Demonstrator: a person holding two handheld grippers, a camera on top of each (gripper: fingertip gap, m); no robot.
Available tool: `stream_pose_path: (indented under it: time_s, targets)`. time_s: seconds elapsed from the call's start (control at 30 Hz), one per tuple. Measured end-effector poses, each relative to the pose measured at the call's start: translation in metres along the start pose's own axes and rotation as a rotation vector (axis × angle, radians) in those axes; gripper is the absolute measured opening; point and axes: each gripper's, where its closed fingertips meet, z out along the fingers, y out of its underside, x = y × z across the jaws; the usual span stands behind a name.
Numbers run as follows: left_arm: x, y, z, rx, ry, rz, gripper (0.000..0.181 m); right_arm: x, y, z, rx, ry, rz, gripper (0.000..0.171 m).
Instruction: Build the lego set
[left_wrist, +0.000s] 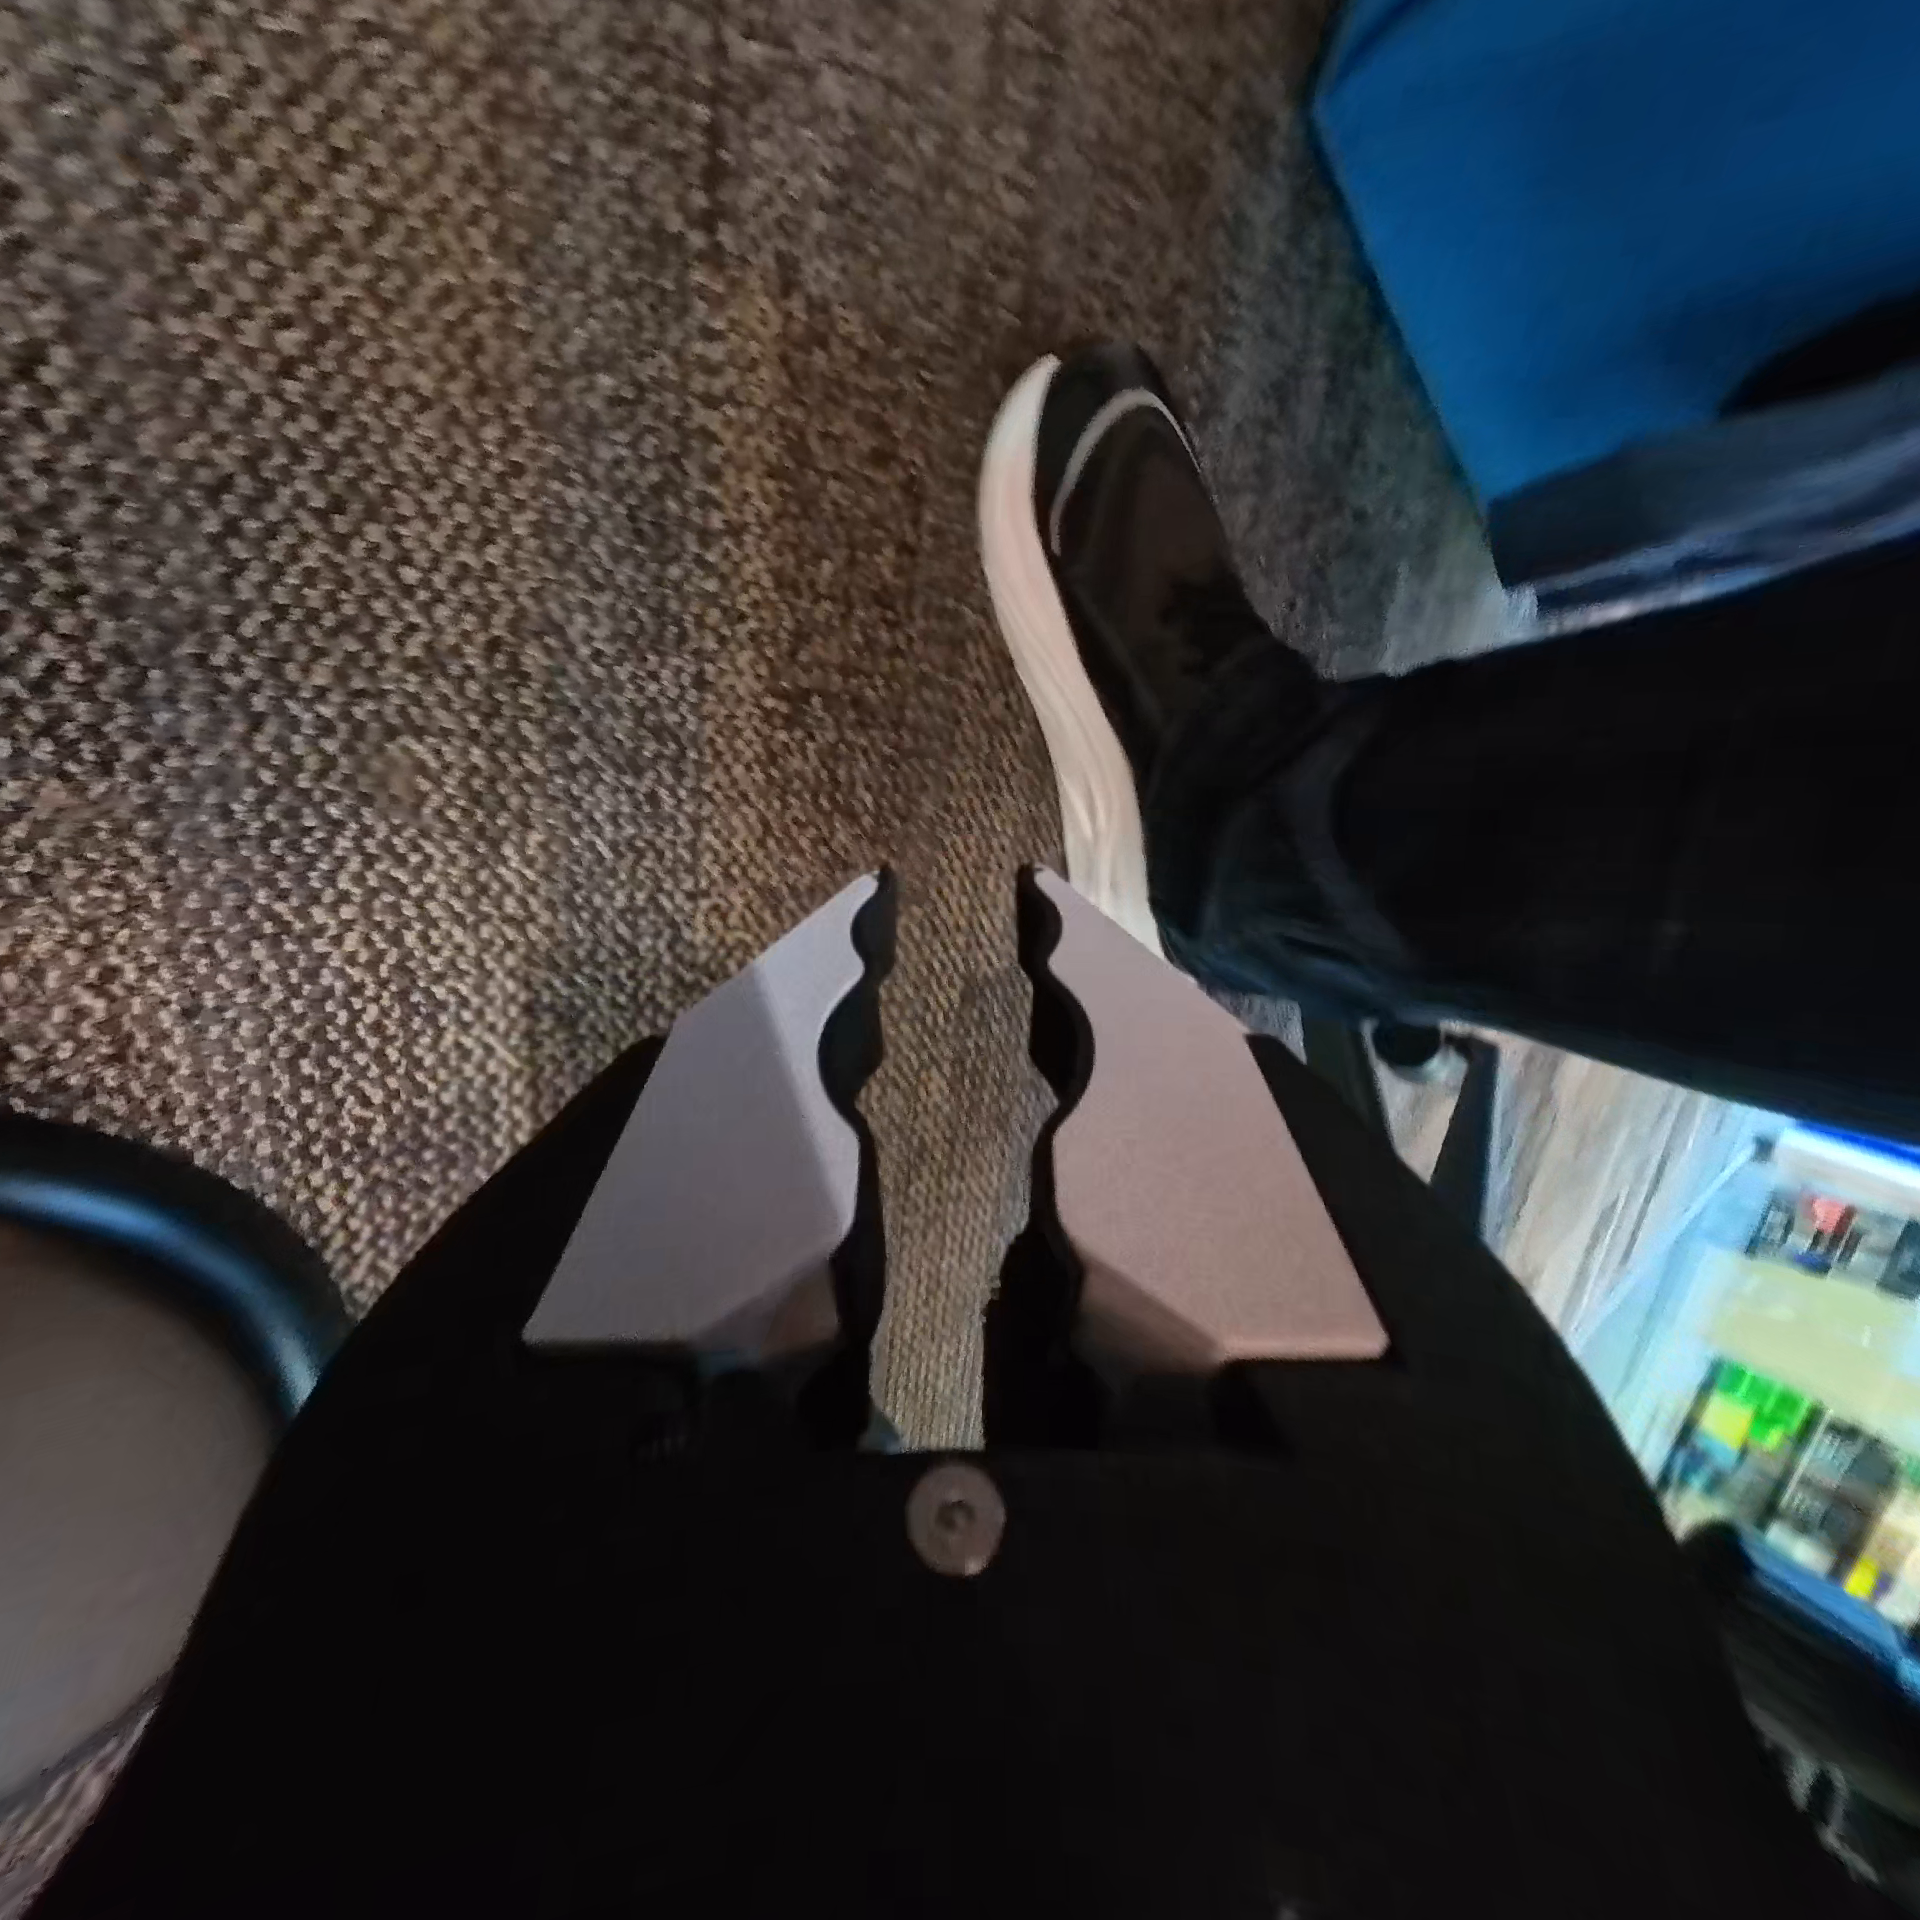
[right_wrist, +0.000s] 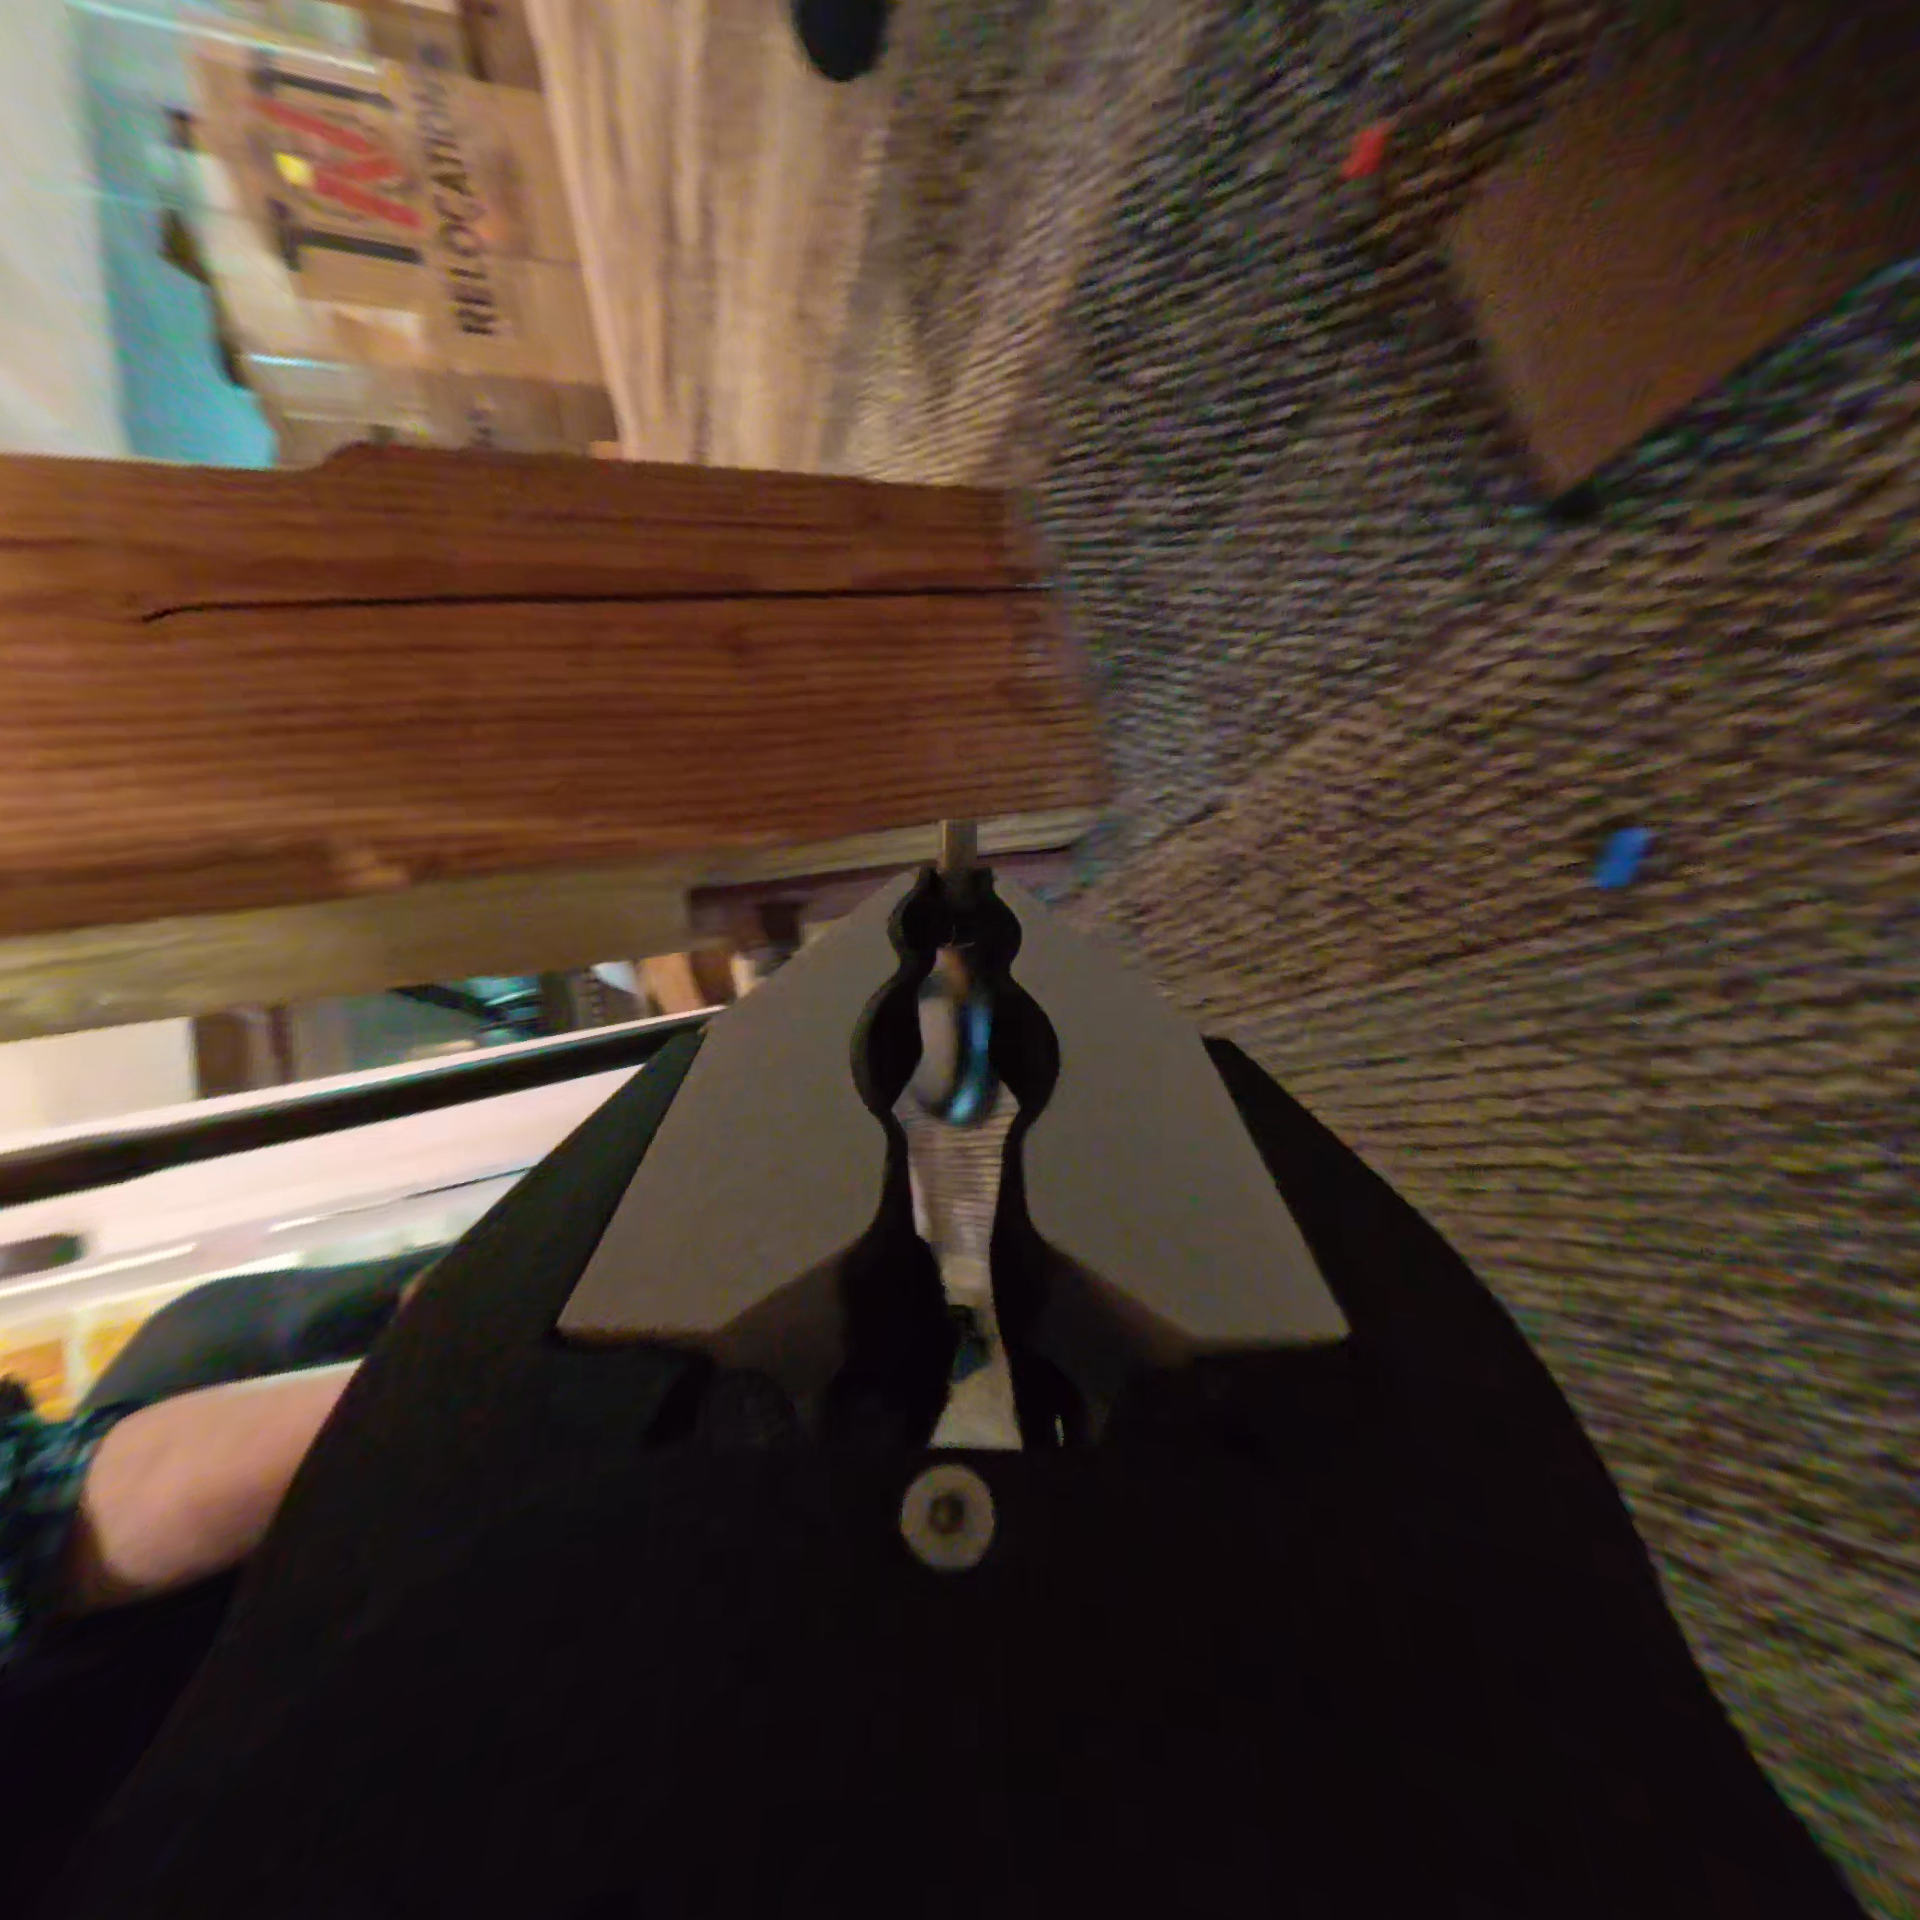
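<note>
My left gripper points down at the speckled carpet; its jaws stand a little apart with nothing between them. My right gripper is shut on a small lego part: a thin grey axle sticks out past the tips, and a grey and blue round piece sits between the fingers behind them. The right wrist view is tilted sideways and blurred. A loose red piece and a loose blue piece lie on the carpet to the right.
A person's black shoe with a white sole and a dark trouser leg are at right. A blue block is at upper right, a colourful box at lower right. A wooden beam, a cardboard box and another wooden block stand nearby.
</note>
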Motion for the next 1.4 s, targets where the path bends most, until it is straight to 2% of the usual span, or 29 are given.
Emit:
stream_pose_path:
  time_s: [0.03, 0.2, 0.37, 0.5, 0.63, 0.8, 0.9, 1.03, 1.13, 1.2, 1.27, 1.33, 1.4]
  targets:
    - [0.006, 0.002, -0.003, -0.011, 0.0, 0.015, 0.021, -0.019, 0.008, -0.001, 0.015, -0.047, 0.008, 0.004]
    - [0.024, 0.017, -0.025, -0.102, -0.024, 0.131, 0.021, -0.123, 0.054, -0.017, 0.087, -0.232, 0.005, 0.005]
    - [0.034, 0.025, -0.071, -0.129, -0.092, 0.202, 0.021, -0.244, 0.115, -0.039, 0.081, -0.348, -0.083, 0.005]
    - [0.067, 0.034, -0.121, -0.047, -0.102, 0.122, 0.021, -0.339, 0.16, -0.067, 0.113, -0.449, -0.125, 0.005]
    - [0.113, 0.061, -0.159, 0.018, -0.072, 0.065, 0.021, -0.425, 0.207, -0.094, 0.142, -0.581, -0.14, 0.005]
    - [0.153, 0.1, -0.182, 0.066, -0.056, 0.003, 0.022, -0.509, 0.25, -0.132, 0.181, -0.725, -0.136, 0.005]
    - [0.163, 0.106, -0.186, 0.062, -0.057, -0.012, 0.022, -0.554, 0.261, -0.168, 0.222, -0.759, -0.176, 0.005]
    - [0.164, 0.085, -0.193, 0.089, -0.069, 0.011, 0.022, -0.61, 0.255, -0.233, 0.33, -0.641, -0.36, 0.005]
    - [0.161, 0.074, -0.196, 0.113, -0.075, 0.018, 0.022, -0.628, 0.226, -0.291, 0.474, -0.41, -0.507, 0.005]
    - [0.159, 0.073, -0.196, 0.118, -0.078, 0.02, 0.022, -0.615, 0.197, -0.33, 0.574, -0.173, -0.589, 0.005]
    - [0.157, 0.074, -0.197, 0.118, -0.084, 0.024, 0.022, -0.591, 0.173, -0.367, 0.622, -0.004, -0.559, 0.005]
    - [0.154, 0.074, -0.2, 0.124, -0.085, 0.024, 0.022, -0.546, 0.15, -0.409, 0.668, 0.309, -0.567, 0.005]
    - [0.151, 0.073, -0.203, 0.138, -0.086, 0.019, 0.022, -0.503, 0.144, -0.44, 0.647, 0.491, -0.504, 0.005]
